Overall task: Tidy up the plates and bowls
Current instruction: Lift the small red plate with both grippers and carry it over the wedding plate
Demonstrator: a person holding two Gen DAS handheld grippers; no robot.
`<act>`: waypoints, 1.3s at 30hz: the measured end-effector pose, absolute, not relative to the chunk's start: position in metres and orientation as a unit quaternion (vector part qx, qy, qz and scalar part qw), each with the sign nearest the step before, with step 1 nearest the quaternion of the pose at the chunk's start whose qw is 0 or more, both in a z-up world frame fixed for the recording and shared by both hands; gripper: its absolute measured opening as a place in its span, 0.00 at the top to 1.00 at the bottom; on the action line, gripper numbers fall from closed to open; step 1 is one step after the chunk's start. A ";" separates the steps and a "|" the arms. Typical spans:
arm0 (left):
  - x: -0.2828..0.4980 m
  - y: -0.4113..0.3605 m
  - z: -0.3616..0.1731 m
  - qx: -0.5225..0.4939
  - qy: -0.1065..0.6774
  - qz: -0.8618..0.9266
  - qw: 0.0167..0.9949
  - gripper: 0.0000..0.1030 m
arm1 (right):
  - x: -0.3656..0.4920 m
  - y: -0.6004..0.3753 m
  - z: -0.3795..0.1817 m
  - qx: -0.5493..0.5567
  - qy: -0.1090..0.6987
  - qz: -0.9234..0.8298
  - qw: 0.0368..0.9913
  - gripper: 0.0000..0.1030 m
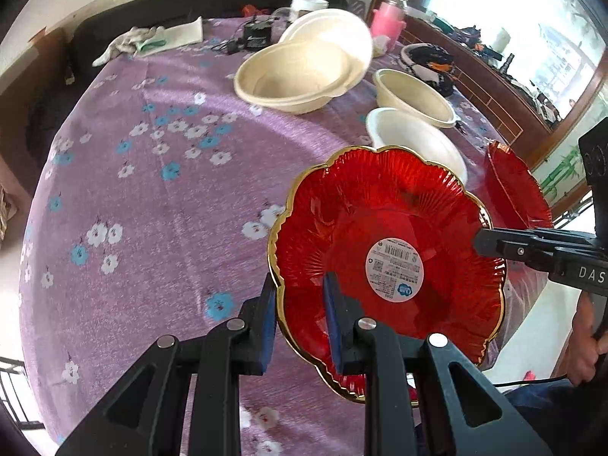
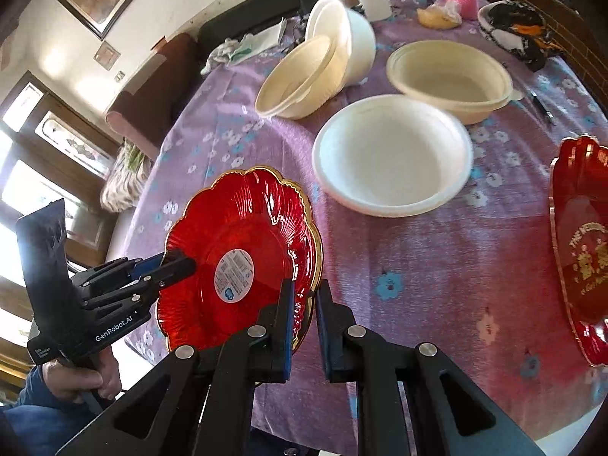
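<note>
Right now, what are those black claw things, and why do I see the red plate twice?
They are two grabbers, each held in a person's hand. Each has a camera looking along its fingers, so you get two pictures. One looks from the left gripper, the other from the right gripper. Both pinch opposite edges of one red plate, lifted above the purple flowered cloth. On the cloth are a white bowl, a cream bowl, two tipped nested bowls and a second red dish.

Floral purple tablecloth (image 2: 418, 266) bears cream bowls (image 2: 448, 72).
</note>
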State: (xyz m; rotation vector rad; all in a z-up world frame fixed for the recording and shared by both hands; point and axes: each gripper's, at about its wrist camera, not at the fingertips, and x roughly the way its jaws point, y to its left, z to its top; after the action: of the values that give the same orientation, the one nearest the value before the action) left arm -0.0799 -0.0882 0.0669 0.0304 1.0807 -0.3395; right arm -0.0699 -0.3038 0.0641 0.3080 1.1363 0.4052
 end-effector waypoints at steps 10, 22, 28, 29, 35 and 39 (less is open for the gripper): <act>-0.075 -0.130 0.073 0.053 0.504 -0.192 0.841 0.80 | -0.083 -0.345 0.069 0.173 0.515 0.161 0.824 0.88; -0.069 -0.183 0.084 0.093 0.488 -0.235 0.836 0.80 | -0.098 -0.394 0.073 0.205 0.499 0.117 0.834 0.88; -0.067 -0.204 0.087 0.107 0.483 -0.254 0.831 0.80 | -0.105 -0.415 0.075 0.218 0.493 0.098 0.837 0.88; -0.066 -0.208 0.088 0.109 0.482 -0.257 0.831 0.80 | -0.106 -0.418 0.076 0.220 0.492 0.094 0.837 0.88; -0.064 -0.232 0.093 0.120 0.475 -0.275 0.828 0.78 | -0.114 -0.437 0.079 0.230 0.487 0.076 0.839 0.88; -0.062 -0.246 0.095 0.127 0.472 -0.286 0.824 0.78 | -0.119 -0.450 0.080 0.238 0.483 0.063 0.840 0.88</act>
State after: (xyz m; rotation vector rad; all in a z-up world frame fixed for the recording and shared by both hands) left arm -0.0625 -0.2460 0.0946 0.2710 1.0036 -0.6080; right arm -0.1193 -0.4501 0.0802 0.5032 1.0201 0.1340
